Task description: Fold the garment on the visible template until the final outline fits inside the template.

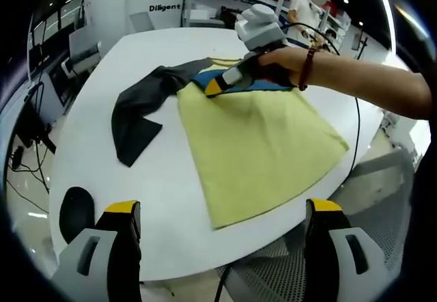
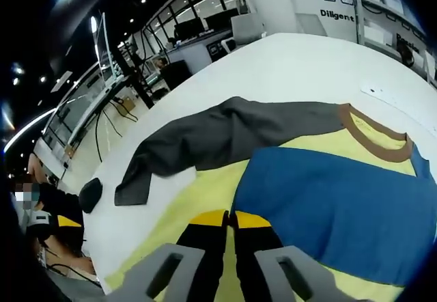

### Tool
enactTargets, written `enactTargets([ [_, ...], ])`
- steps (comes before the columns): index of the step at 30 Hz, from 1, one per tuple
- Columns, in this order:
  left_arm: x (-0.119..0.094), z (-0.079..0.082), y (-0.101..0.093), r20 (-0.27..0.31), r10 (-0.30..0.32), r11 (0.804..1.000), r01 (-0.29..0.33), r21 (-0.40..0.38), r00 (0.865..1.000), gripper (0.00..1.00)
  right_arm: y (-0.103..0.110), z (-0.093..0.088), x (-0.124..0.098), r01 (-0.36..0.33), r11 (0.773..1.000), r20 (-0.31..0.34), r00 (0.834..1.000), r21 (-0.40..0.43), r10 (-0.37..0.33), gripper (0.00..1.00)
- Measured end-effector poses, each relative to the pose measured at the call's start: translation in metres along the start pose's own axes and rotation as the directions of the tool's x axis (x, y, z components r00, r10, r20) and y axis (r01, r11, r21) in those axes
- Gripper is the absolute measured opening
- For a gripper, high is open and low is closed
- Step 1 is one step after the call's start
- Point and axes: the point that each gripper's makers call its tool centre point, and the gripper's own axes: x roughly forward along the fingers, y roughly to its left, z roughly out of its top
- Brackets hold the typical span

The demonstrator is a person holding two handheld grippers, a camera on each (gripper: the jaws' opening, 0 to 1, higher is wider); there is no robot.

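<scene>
Garment (image 1: 259, 145) lies spread on white round table (image 1: 164, 227), yellow body toward the near edge, blue panel (image 2: 341, 199) and brown collar (image 2: 375, 138) at the far side, one dark grey sleeve (image 1: 143, 107) trailing off to the side. Right gripper (image 2: 229, 218): jaws pressed together, yellow tips touching at the seam where the blue panel meets yellow fabric; cannot tell if cloth is pinched between them. In the left gripper view the same gripper (image 1: 220, 85) sits low on the blue area, a hand (image 1: 290, 63) with a bead bracelet (image 1: 309, 68) wrapped around it. Left gripper (image 1: 222, 213): jaws wide apart, holding nothing, hanging off the table's near edge, well apart from the garment. Black round object (image 1: 76, 210) near the table's edge.
</scene>
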Motion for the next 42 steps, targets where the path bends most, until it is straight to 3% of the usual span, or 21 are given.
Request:
enactTargets([
  [8,0.001,0.007,-0.003,0.016,-0.002,1.0,0.002,0.006,1.0,0.99,-0.008,0.018,-0.018,0.01,1.0,0.124,0.992,0.021,-0.012,0.37],
  [20,0.003,0.009,-0.005,0.016,0.003,1.0,-0.003,0.005,1.0,0.99,-0.04,0.013,-0.051,0.106,0.992,0.17,0.979,0.07,-0.116,0.74],
  [30,0.004,0.017,-0.011,0.04,-0.016,1.0,0.016,0.008,0.999,0.99,-0.062,0.014,-0.078,0.13,0.986,0.2,0.969,0.1,-0.148,0.84],
  [42,0.007,0.019,-0.015,0.043,-0.025,1.0,0.024,0.015,0.999,0.99,-0.094,0.003,-0.115,0.158,0.977,0.218,0.958,0.144,-0.187,0.92],
])
